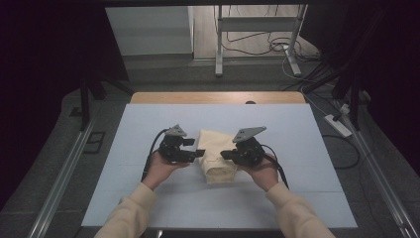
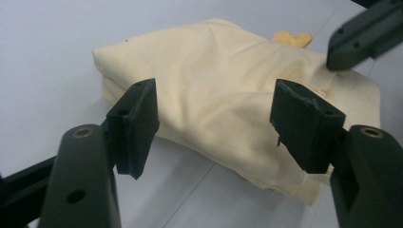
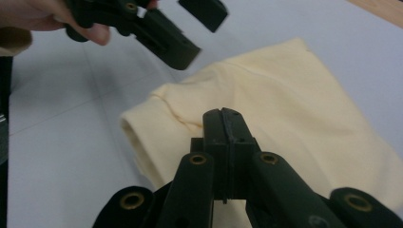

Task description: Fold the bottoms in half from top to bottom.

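A folded cream garment (image 1: 216, 157) lies in the middle of the pale board (image 1: 148, 198). My left gripper (image 1: 197, 149) is at its left side, pointing right. In the left gripper view the jaws stand open (image 2: 214, 123), with the garment (image 2: 223, 90) just beyond them and no cloth pinched. My right gripper (image 1: 225, 154) is at the garment's right side, over its near end. Its jaws (image 3: 227, 128) are pressed flat together above the cloth (image 3: 294, 109), with nothing visible between them. The right gripper view also has the left gripper (image 3: 190, 28) open, at the top.
The board lies on a wooden table, whose far edge (image 1: 218, 97) shows beyond it. Behind the table are metal stand legs (image 1: 218, 44) and loose cables (image 1: 277, 47) on the floor. A power strip (image 1: 338, 125) lies at the right. Rails run along both sides.
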Demonstrator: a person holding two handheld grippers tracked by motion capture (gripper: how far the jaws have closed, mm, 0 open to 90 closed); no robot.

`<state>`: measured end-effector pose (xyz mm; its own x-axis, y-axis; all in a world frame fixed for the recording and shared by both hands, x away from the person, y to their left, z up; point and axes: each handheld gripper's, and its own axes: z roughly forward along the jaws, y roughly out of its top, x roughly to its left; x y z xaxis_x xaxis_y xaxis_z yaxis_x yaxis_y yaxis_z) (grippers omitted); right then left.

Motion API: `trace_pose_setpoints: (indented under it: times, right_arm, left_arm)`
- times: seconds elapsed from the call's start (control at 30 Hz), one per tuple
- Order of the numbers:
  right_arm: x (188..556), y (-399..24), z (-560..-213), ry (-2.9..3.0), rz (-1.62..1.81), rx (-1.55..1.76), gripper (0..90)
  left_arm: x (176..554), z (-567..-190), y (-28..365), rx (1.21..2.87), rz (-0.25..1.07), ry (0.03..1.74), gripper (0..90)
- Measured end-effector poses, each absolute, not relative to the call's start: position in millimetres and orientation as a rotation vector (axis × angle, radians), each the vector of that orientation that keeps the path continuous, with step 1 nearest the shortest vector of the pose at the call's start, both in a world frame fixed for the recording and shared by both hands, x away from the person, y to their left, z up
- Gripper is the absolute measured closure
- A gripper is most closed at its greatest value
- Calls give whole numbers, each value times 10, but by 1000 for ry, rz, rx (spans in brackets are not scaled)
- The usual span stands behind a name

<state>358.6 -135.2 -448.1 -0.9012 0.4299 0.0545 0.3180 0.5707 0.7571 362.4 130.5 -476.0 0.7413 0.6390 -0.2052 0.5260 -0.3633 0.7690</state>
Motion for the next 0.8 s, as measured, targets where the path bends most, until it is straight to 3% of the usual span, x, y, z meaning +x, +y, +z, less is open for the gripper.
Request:
trace_pose_setpoints:
  times: [0.8]
  right_arm:
    - [3529, -1325, -4920, 2788, 1103, 710, 893]
  left_arm:
    - [3617, -4764, 1372, 2043, 160, 903, 305]
